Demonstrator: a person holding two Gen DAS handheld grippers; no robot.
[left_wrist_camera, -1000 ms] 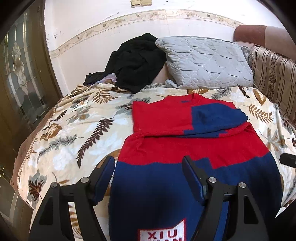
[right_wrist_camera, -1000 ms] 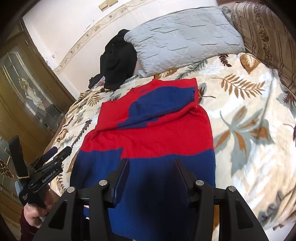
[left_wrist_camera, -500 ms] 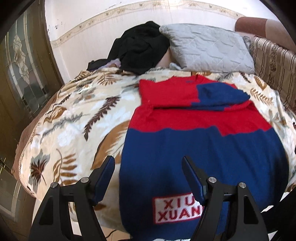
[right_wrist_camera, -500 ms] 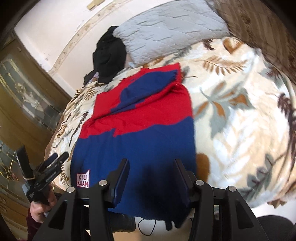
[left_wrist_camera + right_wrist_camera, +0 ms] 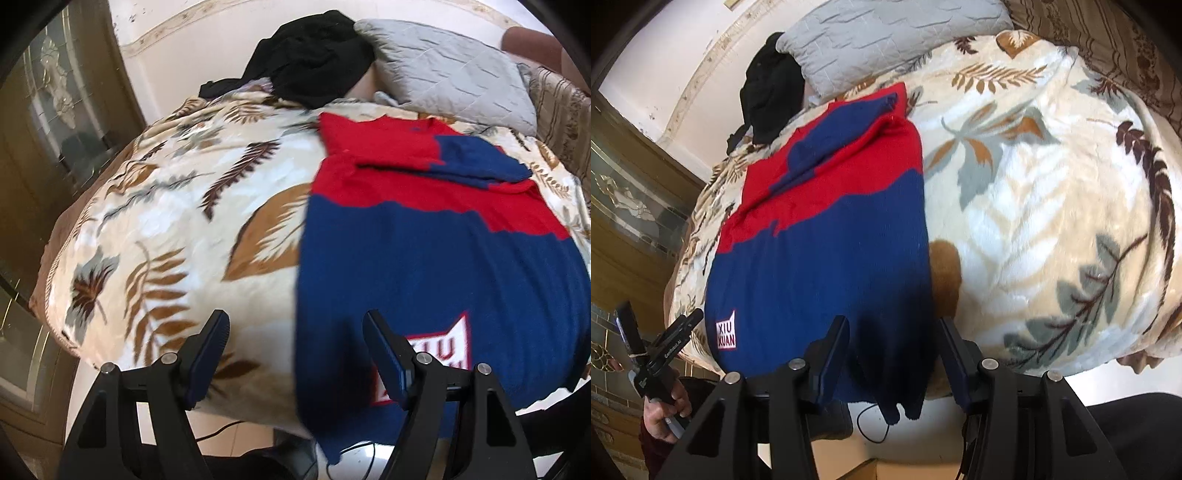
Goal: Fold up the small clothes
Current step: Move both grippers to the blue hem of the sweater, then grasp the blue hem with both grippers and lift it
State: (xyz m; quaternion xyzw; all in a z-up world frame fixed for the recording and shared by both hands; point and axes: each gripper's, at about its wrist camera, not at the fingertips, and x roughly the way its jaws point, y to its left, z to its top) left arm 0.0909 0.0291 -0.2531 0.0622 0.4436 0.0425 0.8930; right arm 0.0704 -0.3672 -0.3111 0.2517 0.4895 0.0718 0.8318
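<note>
- The red-and-blue sweater (image 5: pixel 424 266) lies flat on the leaf-print blanket (image 5: pixel 177 236), sleeves folded across its red upper part, its blue hem hanging over the bed edge just ahead of both grippers.
- We judge the step in hand to be the reach for the hem, ahead of folding the bottom up toward the collar.
- Our left gripper (image 5: pixel 295 354) has its jaws apart and empty, astride the sweater's left bottom corner; our right gripper (image 5: pixel 892 354) is likewise parted and holds nothing, with the right bottom corner between its fingers.
- Next we need each gripper lowered onto its corner and closed on the cloth together.
- The right wrist view shows the hand (image 5: pixel 665 413) carrying the left gripper, and the white label (image 5: pixel 726 334) sharply; the left view blurs it.
- The left view shows more of the black clothes (image 5: pixel 314 55) beside the grey pillow (image 5: pixel 450 81), far beyond the fingers.
</note>
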